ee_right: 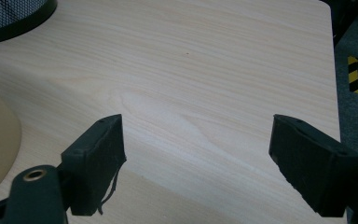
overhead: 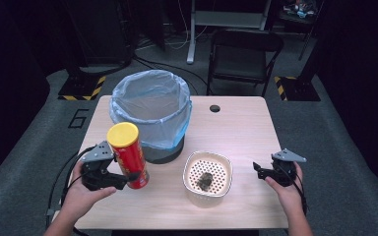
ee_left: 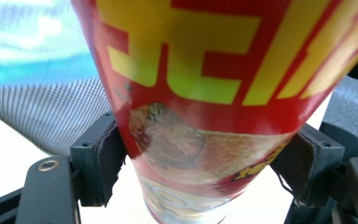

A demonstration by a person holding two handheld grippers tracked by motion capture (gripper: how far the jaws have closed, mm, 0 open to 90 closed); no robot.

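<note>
Beside the lined waste bin (overhead: 150, 115), my left gripper (overhead: 123, 182) pinches the red chip canister (overhead: 128, 155) low on its body, both pads pressed to its sides, and has it clear of the table (overhead: 236, 128), tilted. I judge pickup done, with carrying it over the bin's rim and dropping it left. My right gripper (overhead: 257, 169) rests with jaws spread, empty, near the beige strainer basket (overhead: 207, 178).
</note>
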